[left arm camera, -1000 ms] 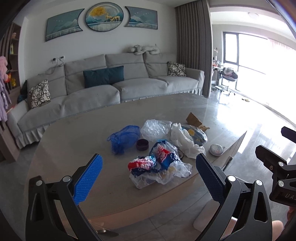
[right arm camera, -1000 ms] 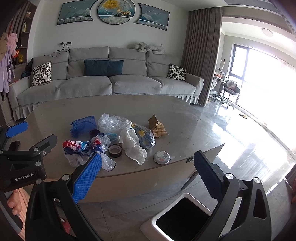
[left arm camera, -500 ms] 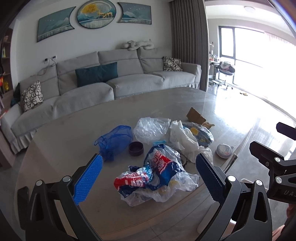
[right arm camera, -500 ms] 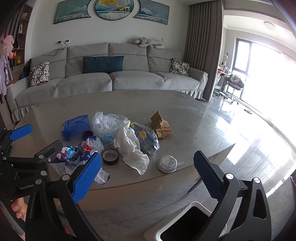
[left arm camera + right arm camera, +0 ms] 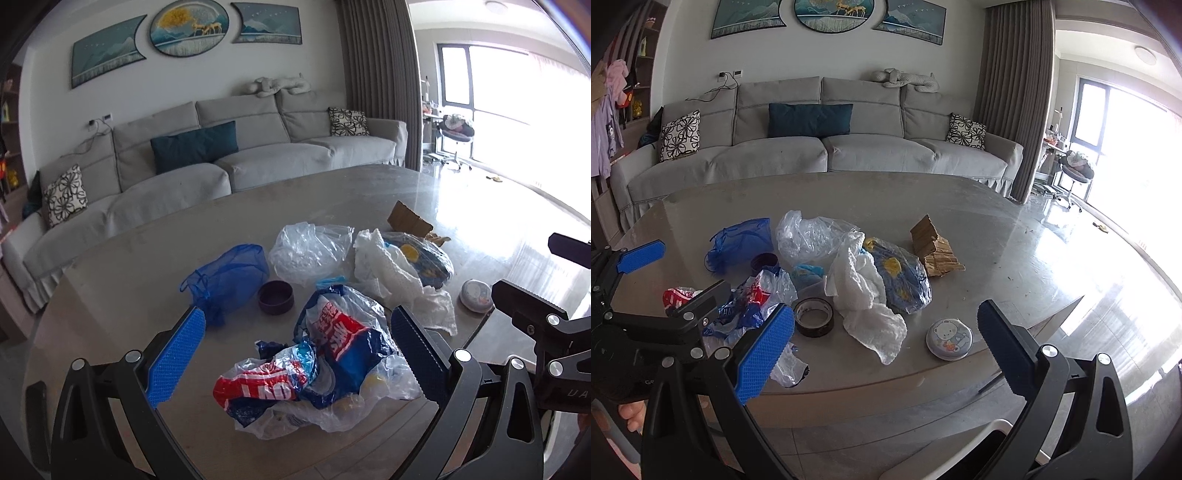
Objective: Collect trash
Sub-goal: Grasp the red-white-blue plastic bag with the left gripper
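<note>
A heap of trash lies on the grey table (image 5: 147,266): a red-and-blue printed plastic bag (image 5: 317,362), a clear bag (image 5: 310,251), a blue mesh pouch (image 5: 229,280), a white crumpled bag (image 5: 864,291), a blue-yellow wrapper (image 5: 905,280) and torn cardboard (image 5: 934,247). My left gripper (image 5: 291,354) is open, its jaws either side of the printed bag, just above it. My right gripper (image 5: 884,343) is open and empty at the table's near edge; the white bag's tail lies between its jaws. The left gripper also shows in the right wrist view (image 5: 670,275).
A dark small bowl (image 5: 276,297), a tape roll (image 5: 813,316) and a round bear-print tin (image 5: 948,339) sit among the trash. A white bin (image 5: 979,443) stands on the floor below the table's near edge. A grey sofa (image 5: 820,155) runs behind the table.
Both grippers have moved forward toward the table. The left gripper has come down over the printed bag. Both stay open.
</note>
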Demonstrator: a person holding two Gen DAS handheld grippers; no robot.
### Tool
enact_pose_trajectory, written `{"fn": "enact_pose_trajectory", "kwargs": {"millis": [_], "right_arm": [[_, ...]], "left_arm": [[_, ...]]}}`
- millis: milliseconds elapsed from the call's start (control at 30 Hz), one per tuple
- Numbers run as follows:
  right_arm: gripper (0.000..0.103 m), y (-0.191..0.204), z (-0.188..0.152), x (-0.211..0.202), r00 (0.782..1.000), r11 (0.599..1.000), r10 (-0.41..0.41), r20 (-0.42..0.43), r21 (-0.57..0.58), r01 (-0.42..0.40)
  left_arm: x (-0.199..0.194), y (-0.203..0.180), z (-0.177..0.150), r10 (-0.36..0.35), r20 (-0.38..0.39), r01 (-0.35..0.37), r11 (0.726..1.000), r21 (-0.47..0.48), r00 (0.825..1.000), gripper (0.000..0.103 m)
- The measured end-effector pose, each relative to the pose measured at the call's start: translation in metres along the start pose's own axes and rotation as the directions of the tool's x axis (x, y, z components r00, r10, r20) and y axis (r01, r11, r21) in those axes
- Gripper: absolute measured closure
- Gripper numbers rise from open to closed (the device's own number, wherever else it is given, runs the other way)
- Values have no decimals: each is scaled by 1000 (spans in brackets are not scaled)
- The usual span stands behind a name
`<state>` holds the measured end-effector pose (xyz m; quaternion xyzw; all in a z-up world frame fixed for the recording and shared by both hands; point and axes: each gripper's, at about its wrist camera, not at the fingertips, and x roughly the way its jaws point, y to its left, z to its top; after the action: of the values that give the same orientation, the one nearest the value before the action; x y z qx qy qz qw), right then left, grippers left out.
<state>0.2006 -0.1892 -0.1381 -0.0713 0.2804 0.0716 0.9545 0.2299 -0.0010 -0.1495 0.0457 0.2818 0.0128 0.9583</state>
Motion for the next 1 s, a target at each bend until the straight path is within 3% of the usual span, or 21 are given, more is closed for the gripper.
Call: {"fn": "enact_pose_trajectory", "kwargs": {"millis": [233, 500, 1000], "right_arm": [[4, -3, 2, 21, 999, 998, 38, -14, 45, -38], [4, -1, -4, 52, 995, 996, 69, -73, 57, -65], [4, -1, -11, 52, 995, 997, 67, -76, 53, -63]], "left_arm": [[24, 4, -5, 31, -41, -32, 999, -13, 999, 3], [55, 4, -18, 20, -125, -19, 1000, 10, 992, 3], [78, -8, -24, -34, -156, 40, 998, 38, 987, 7]]}}
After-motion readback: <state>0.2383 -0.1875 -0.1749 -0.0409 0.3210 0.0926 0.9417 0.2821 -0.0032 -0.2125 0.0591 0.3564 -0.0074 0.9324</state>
